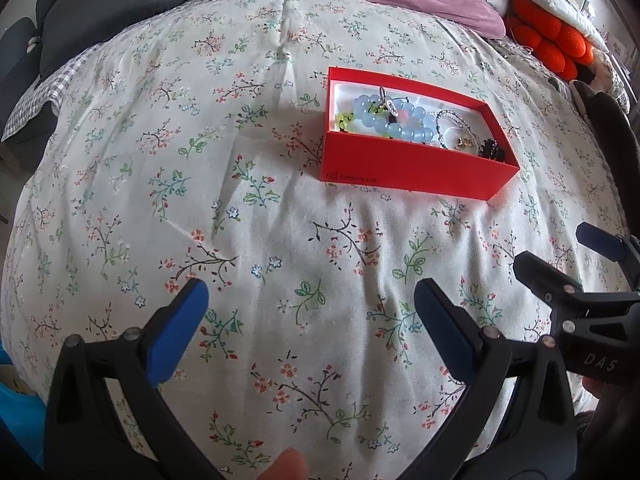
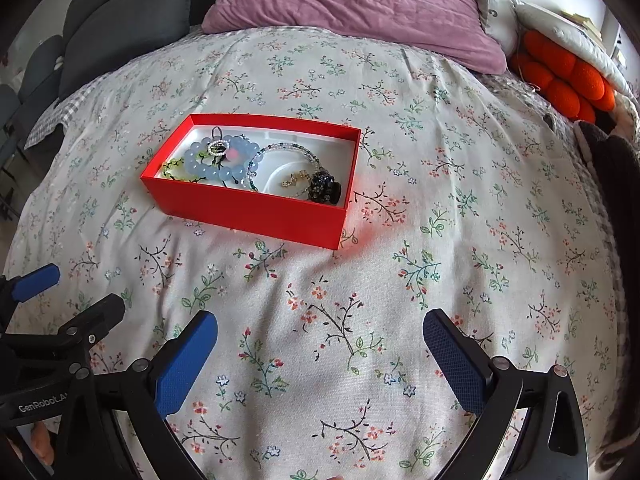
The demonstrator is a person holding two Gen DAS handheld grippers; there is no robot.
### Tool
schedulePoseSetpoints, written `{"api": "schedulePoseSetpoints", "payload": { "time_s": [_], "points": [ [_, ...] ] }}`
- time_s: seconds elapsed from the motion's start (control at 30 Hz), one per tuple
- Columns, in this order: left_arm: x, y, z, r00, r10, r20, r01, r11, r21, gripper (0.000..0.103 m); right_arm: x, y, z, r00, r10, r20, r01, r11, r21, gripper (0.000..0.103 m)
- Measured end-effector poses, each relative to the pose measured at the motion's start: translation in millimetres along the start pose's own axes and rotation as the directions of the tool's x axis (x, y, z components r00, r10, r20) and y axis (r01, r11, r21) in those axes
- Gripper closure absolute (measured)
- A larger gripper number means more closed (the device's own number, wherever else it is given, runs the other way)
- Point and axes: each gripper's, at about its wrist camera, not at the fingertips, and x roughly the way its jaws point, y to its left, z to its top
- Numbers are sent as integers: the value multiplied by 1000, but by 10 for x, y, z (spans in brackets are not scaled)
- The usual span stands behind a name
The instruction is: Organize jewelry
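A bed with a flowered cover fills the left wrist view; a red box of jewelry lies ahead and right of the left hand-held gripper, whose fingers are spread and empty. In the right wrist view the box lies ahead and left of the right hand-held gripper, also spread wide, holding nothing. A blue bead bracelet sits inside the box.

One red box, centre left of the right wrist view. Inside: one pale blue bead bracelet, one thin beaded bracelet, one black beaded piece. One purple pillow. Two grippers: left, right.
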Motion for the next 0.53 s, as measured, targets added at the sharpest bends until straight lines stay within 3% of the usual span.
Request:
{"api": "schedulePoseSetpoints", "payload": {
  "time_s": [0.43,0.53],
  "points": [
    [42,-13,-13,1000,26,-5,-26,1000,6,1,32,0,-23,1000,-15,-4,14,1000,-9,0],
    [134,5,-51,999,37,29,-38,999,15,1,120,-13,-60,1000,-24,-6,24,1000,5,0]
  ]
}}
